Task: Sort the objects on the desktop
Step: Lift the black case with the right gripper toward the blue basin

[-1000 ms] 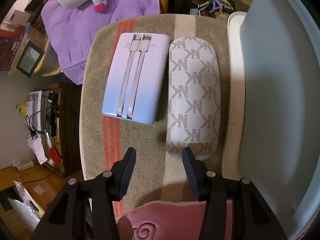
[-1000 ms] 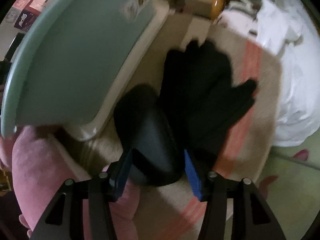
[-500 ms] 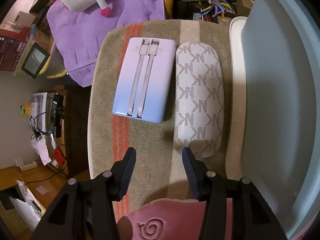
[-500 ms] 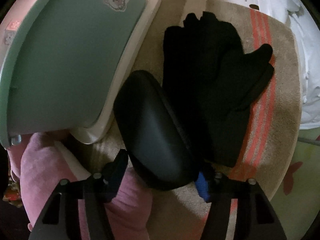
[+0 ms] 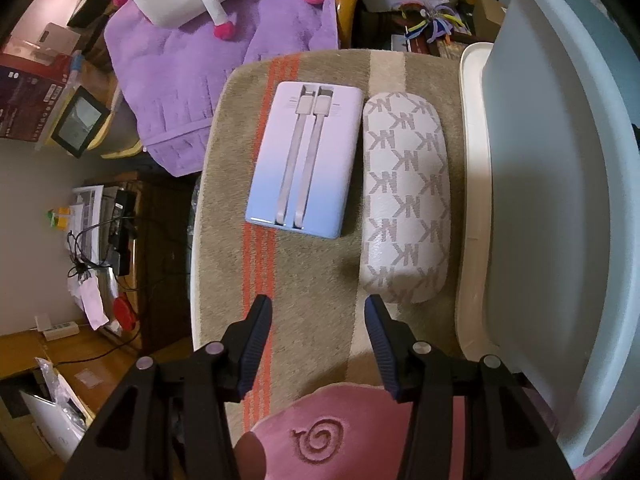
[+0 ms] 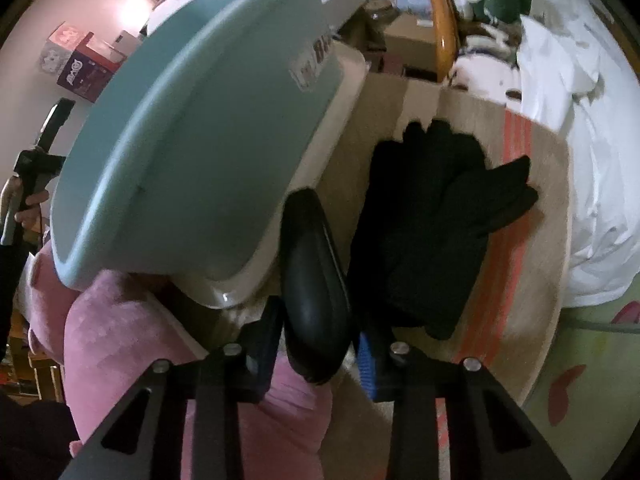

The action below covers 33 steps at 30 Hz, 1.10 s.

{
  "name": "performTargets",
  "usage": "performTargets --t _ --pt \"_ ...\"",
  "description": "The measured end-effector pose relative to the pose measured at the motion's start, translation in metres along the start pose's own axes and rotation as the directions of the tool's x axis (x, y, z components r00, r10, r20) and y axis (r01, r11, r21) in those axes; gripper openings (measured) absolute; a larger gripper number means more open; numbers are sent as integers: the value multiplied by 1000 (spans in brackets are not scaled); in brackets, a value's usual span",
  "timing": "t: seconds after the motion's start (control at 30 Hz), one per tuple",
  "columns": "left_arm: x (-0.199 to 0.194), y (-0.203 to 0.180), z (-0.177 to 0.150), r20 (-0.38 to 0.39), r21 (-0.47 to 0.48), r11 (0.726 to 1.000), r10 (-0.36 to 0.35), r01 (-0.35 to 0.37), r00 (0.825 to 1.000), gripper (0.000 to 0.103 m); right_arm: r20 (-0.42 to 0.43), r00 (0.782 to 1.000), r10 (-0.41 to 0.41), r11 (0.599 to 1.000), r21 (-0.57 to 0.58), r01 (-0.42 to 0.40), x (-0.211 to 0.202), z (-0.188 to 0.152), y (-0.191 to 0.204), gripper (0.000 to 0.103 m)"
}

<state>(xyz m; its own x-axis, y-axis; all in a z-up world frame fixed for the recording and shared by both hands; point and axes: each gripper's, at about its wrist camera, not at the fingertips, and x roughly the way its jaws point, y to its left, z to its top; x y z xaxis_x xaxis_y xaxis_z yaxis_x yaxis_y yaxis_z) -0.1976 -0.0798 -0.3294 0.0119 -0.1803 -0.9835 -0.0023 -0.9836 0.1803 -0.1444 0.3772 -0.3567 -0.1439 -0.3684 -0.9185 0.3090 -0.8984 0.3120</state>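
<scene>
In the left wrist view the left gripper point(image 5: 316, 312) stands wide, its ribbed blue-black fingers point(image 5: 256, 340) holding nothing, low in the frame over a nubby tan towel point(image 5: 316, 280) with orange stripes. At centre lies a smooth, rounded-rectangle power bank point(image 5: 306, 164), white fading to pale blue, with two flat built-in cables. Just to its right lies an oblong, grained white glasses case point(image 5: 406, 196) printed with a repeating grey "NK" monogram. A glossy pale-teal tray point(image 5: 560, 200) with a cream rim fills the right.

In the right wrist view the right gripper point(image 6: 318, 340) clamps a smooth, black, hard-shell case point(image 6: 314, 280) at lower centre. Matte black knit gloves point(image 6: 436, 232) lie right of it. The tray's point(image 6: 200, 160) sticker is too blurred to read.
</scene>
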Motion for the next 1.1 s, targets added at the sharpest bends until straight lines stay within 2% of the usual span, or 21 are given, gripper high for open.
performTargets --t 0.23,0.47,0.57,0.7,0.97,1.1 --pt "-6 5 -3 9 -12 1000 -8 8 1000 52 43 994 -97 995 -18 97 -46 -9 20 34" --pt "-14 11 -8 22 -20 1000 -16 16 1000 52 87 972 -218 976 34 216 -77 -14 33 34" --pt "-19 13 -11 32 -23 999 -23 24 999 52 116 956 -271 962 59 266 -93 -15 48 34" --pt "-28 16 -16 48 -24 999 -33 34 998 52 145 919 -366 927 147 346 -117 -14 60 34" --pt "-47 25 -29 81 -29 998 -49 51 996 52 203 875 -440 898 135 420 -156 -6 102 34" --pt "-58 32 -35 100 -36 998 -56 60 993 52 220 867 -448 893 145 425 -171 0 121 34"
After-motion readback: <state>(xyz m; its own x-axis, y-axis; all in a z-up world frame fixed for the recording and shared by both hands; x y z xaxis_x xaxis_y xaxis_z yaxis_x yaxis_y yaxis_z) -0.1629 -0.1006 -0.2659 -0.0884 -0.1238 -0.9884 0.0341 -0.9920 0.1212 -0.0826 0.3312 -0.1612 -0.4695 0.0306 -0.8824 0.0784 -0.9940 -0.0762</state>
